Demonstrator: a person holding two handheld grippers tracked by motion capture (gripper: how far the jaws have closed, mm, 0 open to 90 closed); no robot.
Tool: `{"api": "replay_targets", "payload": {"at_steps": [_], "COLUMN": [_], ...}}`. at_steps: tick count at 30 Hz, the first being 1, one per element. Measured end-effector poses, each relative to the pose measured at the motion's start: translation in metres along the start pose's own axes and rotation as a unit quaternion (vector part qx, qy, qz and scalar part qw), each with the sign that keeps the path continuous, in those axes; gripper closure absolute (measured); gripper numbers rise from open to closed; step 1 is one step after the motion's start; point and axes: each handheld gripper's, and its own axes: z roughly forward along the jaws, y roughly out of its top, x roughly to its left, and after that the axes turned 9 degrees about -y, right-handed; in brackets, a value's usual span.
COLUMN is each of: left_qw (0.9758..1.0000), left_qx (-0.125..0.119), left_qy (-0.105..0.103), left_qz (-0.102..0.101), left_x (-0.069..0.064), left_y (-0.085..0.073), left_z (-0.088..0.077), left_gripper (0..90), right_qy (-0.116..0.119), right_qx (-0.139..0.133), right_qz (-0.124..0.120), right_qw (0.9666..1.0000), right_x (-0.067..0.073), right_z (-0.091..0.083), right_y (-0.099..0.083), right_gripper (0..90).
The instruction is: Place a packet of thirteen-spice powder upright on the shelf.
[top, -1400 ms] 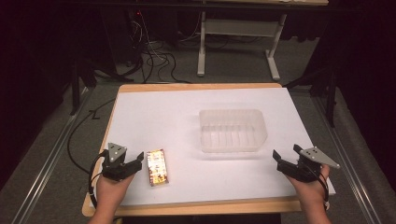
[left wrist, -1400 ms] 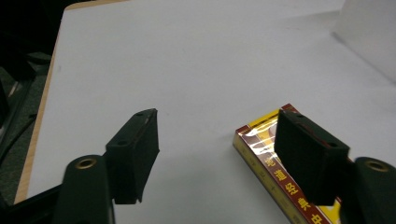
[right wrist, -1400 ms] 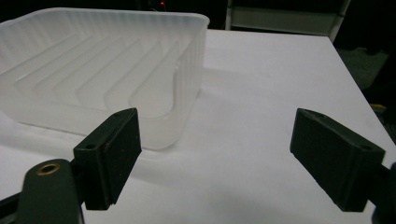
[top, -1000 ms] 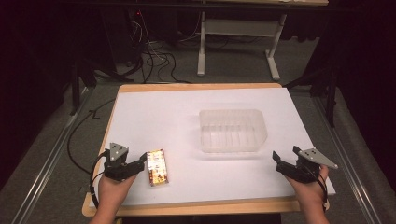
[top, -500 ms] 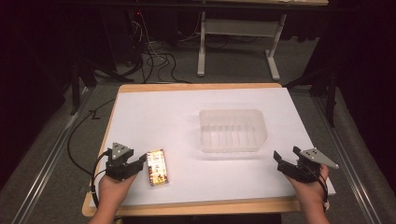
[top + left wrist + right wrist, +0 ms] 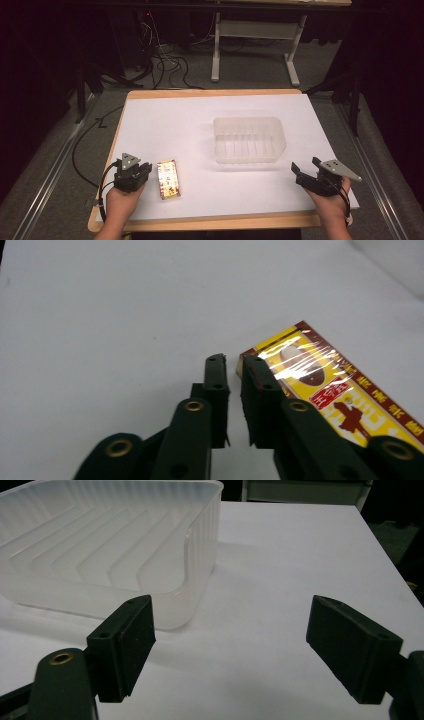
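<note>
The left gripper [image 6: 141, 172] is sitting low near the front left corner of the table [image 6: 165, 112], held by the person's left hand [image 6: 120, 202]. Its jaws have just been closing, and now they are almost touching, with only a thin gap between them. Nothing is sitting in that gap. In the left gripper view the two black jaws of the left gripper [image 6: 233, 371] are standing side by side above the white tabletop [image 6: 110, 305].

The snack pack [image 6: 168, 179] is lying flat just beside this gripper, on its right side, toward the middle of the table. It is a yellow and dark red pack in shiny clear wrap. In the left gripper view the near corner of the snack pack [image 6: 330, 385] is sitting right next to the tip of the right-hand jaw. I cannot tell if the jaw is touching it. The pack is not held.

The right gripper [image 6: 301, 175] is resting near the front right corner, held by the right hand [image 6: 330, 205]. In the right gripper view its jaws [image 6: 230, 630] are standing wide apart with nothing between them.

The clear plastic tub [image 6: 248, 140] is sitting ahead of the right gripper and a little to its left. In the right gripper view the clear plastic tub [image 6: 100, 550] is near the left jaw but not touching it. The tub is well apart from the left gripper.
</note>
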Motion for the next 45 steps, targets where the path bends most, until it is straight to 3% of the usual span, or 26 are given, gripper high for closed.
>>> {"api": "replay_targets", "payload": {"at_steps": [2, 10, 14, 27, 45], "left_qw": [0.9998, 0.9975, 0.9974, 0.9971, 0.9956], "left_qx": [0.018, 0.067, 0.066, 0.059, 0.061], "left_qy": [0.0, 0.012, 0.012, -0.016, -0.023], "left_qz": [0.002, 0.018, 0.024, 0.045, 0.068], "left_x": [0.001, -0.007, -0.008, -0.021, -0.035], "left_y": [-0.001, 0.002, 0.006, 0.017, 0.031], "left_z": [0.005, 0.031, 0.038, 0.051, 0.07], "left_gripper": [90.0, 90.0, 90.0, 90.0, 90.0], "right_qy": [0.0, -0.001, 0.0, 0.001, 0.004], "right_qx": [0.001, 0.003, 0.006, 0.01, 0.017], "right_qz": [0.001, 0.0, -0.002, -0.002, -0.012], "right_qw": [1.0, 1.0, 1.0, 0.9999, 0.9998], "right_x": [0.001, 0.002, 0.003, 0.002, 0.004], "right_z": [0.0, 0.001, 0.001, -0.001, -0.003], "right_y": [0.0, 0.0, -0.001, -0.003, -0.007], "right_gripper": [19.7, 19.8, 20.0, 20.5, 21.2]}}
